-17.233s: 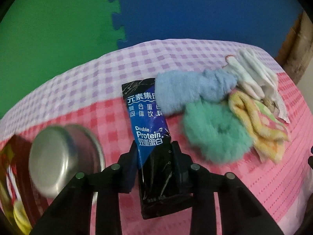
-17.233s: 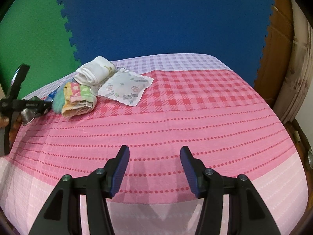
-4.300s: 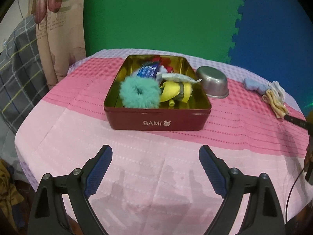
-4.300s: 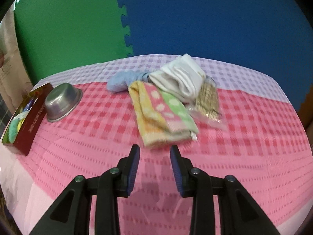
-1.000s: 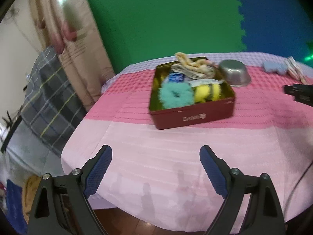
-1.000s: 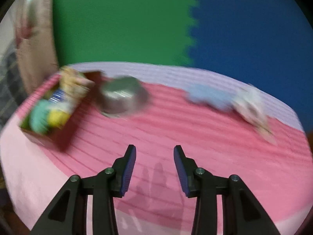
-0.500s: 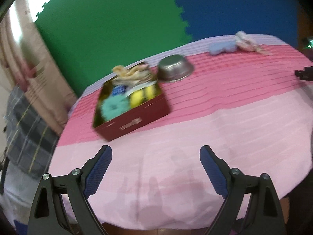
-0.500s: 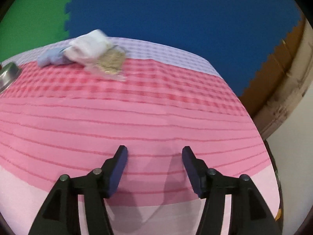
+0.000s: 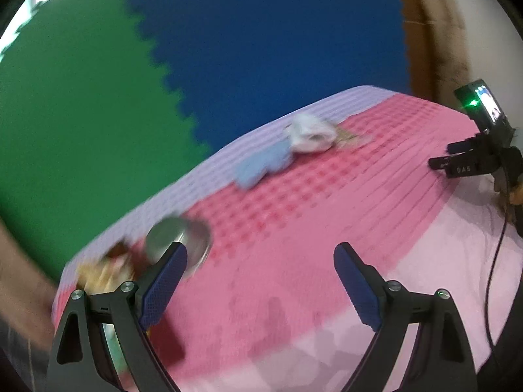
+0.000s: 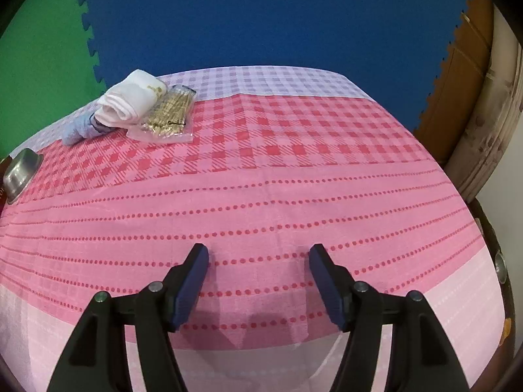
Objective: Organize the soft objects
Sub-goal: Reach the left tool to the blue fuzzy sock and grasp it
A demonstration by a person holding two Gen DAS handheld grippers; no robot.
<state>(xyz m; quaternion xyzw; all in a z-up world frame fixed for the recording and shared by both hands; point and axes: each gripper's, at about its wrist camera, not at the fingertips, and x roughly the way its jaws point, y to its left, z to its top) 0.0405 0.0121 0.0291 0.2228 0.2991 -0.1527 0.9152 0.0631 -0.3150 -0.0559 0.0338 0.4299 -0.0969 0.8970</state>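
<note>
Right wrist: white towel [image 10: 130,101] overlaps clear packet [image 10: 168,116], blue cloth [image 10: 80,129].

Home-like room: table under pink checked cloth [image 10: 294,170], green and blue foam-mat backdrop [image 10: 261,16], wooden door [image 10: 457,75] at right.

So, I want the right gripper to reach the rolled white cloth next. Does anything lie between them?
Nothing visible does. Only bare pink tablecloth lies between the open right gripper and the white cloth. The clear packet sits against the cloth's right side, the blue cloth on its left.
</note>
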